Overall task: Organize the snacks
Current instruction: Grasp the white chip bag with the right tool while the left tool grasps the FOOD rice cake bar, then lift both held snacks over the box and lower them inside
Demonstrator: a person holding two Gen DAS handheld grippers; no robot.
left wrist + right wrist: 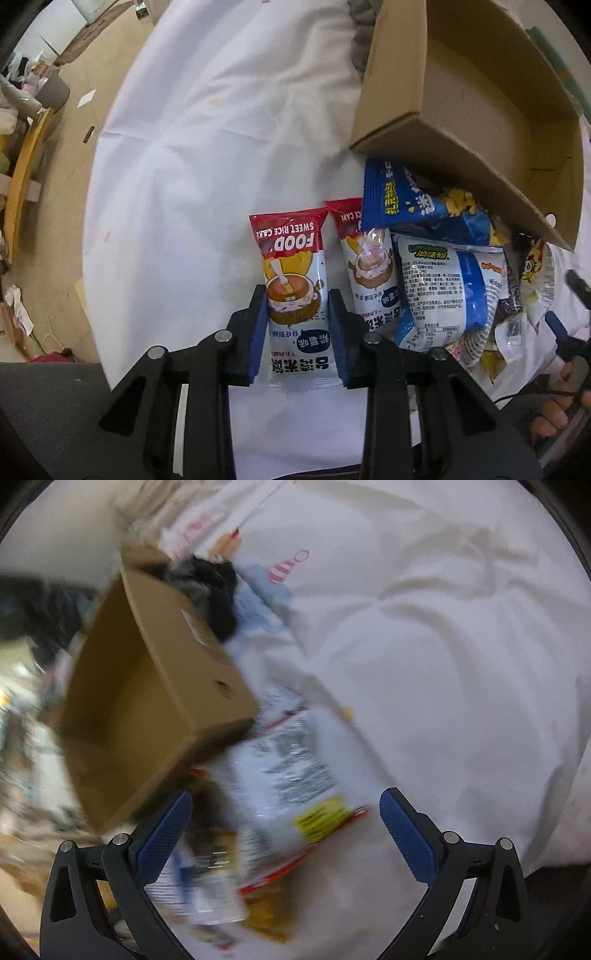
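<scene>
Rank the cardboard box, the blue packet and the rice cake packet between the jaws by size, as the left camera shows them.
1. cardboard box, by far the largest.
2. rice cake packet; nearness to the camera may enlarge it.
3. blue packet, partly hidden under the box, so its rank against the rice cake packet is unsure.

Bright, even and soft in the left wrist view; sharp print on the red-and-white rice cake packet (295, 291), faint glare on its film. Strongly smeared by motion blur in the right wrist view, brown cardboard box (147, 701) streaked. Fisheye bending and black corners throughout.
</scene>
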